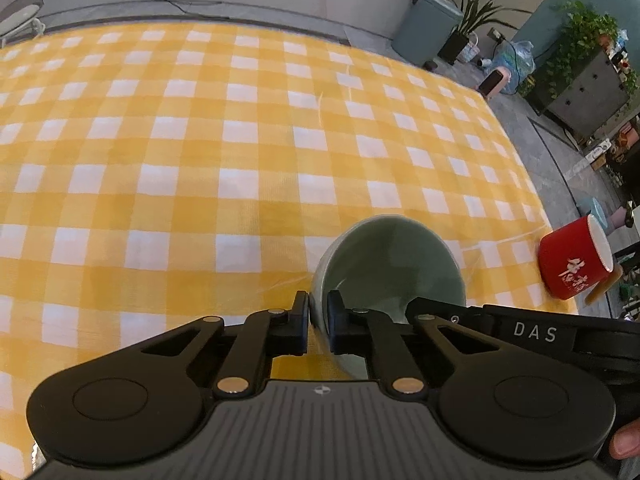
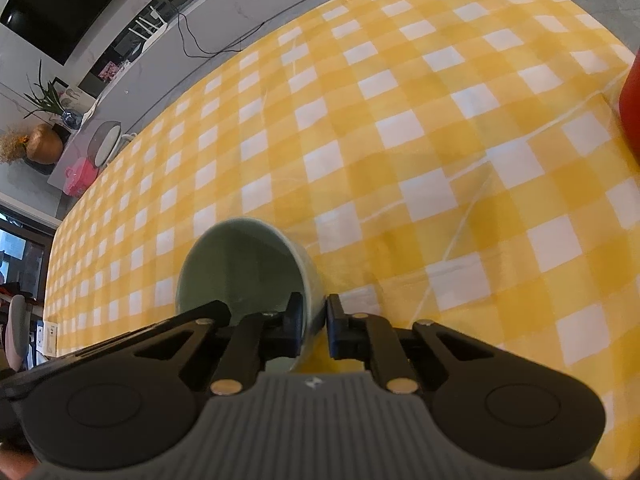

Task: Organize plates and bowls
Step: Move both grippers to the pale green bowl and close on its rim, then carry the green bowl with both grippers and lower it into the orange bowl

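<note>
In the left wrist view, the left hand-held gripper (image 1: 318,322) pinches the rim of a pale green glazed ceramic bowl (image 1: 386,264): one black finger sits outside the wall and the other inside it, the two pressed close on the thin edge. The bowl extends forward and to the right of the fingers, above the counter covered in a yellow-and-white checked cloth (image 1: 200,160). Far to the right of the gripper, near the counter's edge, stands a red cylindrical mug with white lettering (image 1: 574,262). The right hand-held gripper (image 1: 520,330), black and marked "DAS", reaches in from the right to the same bowl. In the right wrist view, the right hand-held gripper (image 2: 314,322) clamps the bowl's (image 2: 240,264) rim likewise, one finger inside and one outside, the bowl lying ahead and to the left of it. The red mug (image 2: 630,108) shows at the far right edge.
</note>
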`<state>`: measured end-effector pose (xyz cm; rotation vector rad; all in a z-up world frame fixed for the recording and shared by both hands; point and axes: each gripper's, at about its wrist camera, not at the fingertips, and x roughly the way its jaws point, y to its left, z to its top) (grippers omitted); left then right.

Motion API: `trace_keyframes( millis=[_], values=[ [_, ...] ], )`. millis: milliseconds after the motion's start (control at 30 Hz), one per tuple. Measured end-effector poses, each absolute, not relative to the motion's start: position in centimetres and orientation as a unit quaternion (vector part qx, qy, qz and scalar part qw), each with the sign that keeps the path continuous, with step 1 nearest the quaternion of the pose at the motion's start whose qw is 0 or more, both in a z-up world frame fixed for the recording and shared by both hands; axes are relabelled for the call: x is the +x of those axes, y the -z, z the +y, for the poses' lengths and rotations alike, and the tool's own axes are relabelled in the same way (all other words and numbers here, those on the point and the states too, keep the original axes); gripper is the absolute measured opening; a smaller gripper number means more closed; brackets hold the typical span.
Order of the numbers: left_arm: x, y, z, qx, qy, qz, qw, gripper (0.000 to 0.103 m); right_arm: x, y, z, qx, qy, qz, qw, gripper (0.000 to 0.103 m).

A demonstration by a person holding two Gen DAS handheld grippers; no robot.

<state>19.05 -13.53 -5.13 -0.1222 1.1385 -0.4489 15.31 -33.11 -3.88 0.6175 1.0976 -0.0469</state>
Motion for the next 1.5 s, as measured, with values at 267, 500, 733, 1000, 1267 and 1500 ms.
trace_keyframes(
  millis=[267,500,733,1000,1267,1500],
  values=[
    [16.5,0.0,-12.5,-0.052,0.209,0.487,0.847,0.009,12.9,0.4,-32.8,0.301,0.006,0.459,0.836,0.009],
    [12.7,-4.4,-11.4,-0.054,0.217,0.45,0.865,0.009,8.9,-4.1,-31.9,0.304,-0.004,0.415,0.858,0.008],
    [8.6,-6.7,-10.9,-0.055,0.231,0.435,0.869,0.008,4.3,-7.6,-30.6,0.276,-0.006,0.397,0.875,0.008],
    [6.8,-3.6,-11.1,-0.069,0.23,0.488,0.839,0.008,0.7,-6.3,-30.4,0.261,-0.001,0.456,0.851,0.008],
    [6.7,-1.4,-12.1,-0.039,0.219,0.519,0.825,0.008,0.3,-4.0,-29.4,0.211,0.01,0.5,0.84,0.008],
    [6.7,-0.6,-12.3,-0.006,0.218,0.525,0.823,0.008,1.5,-3.2,-28.4,0.157,0.012,0.515,0.843,0.007]
  ],
)
